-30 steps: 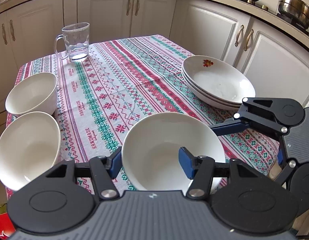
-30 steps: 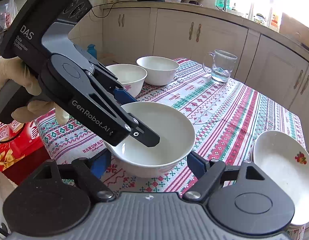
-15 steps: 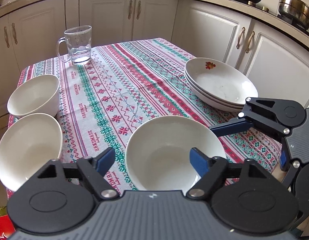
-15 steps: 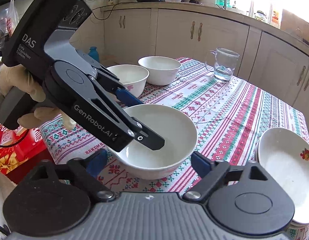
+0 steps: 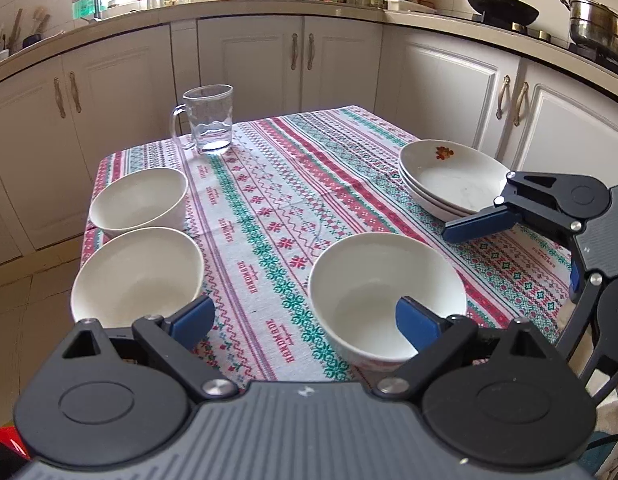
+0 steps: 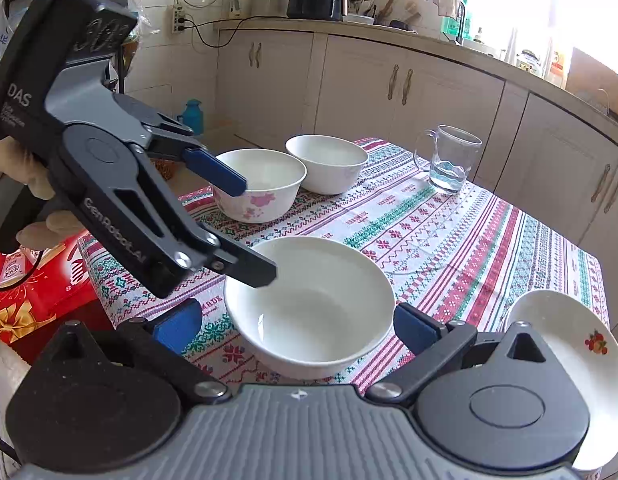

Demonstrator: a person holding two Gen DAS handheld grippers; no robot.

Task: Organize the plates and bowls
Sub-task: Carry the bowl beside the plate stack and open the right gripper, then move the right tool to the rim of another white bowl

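A white bowl (image 5: pixel 385 296) stands on the patterned tablecloth near the front edge; it also shows in the right wrist view (image 6: pixel 309 304). My left gripper (image 5: pixel 305 320) is open and empty, raised above and behind the bowl. My right gripper (image 6: pixel 295 326) is open and empty, just short of the same bowl. Two more white bowls (image 5: pixel 137 276) (image 5: pixel 139 200) stand at the left, one with pink flowers (image 6: pixel 259 184). A stack of shallow plates (image 5: pixel 453 180) with a fruit print sits at the right.
A glass mug (image 5: pixel 207 120) with a little water stands at the table's far end. White kitchen cabinets (image 5: pixel 265 64) surround the table. A red gift box (image 6: pixel 25 292) sits beside the table on the left.
My left gripper has opened wide, let go of the near bowl's rim, and lifted up and back. The bowl stays on the cloth. The right gripper has drawn back slightly.
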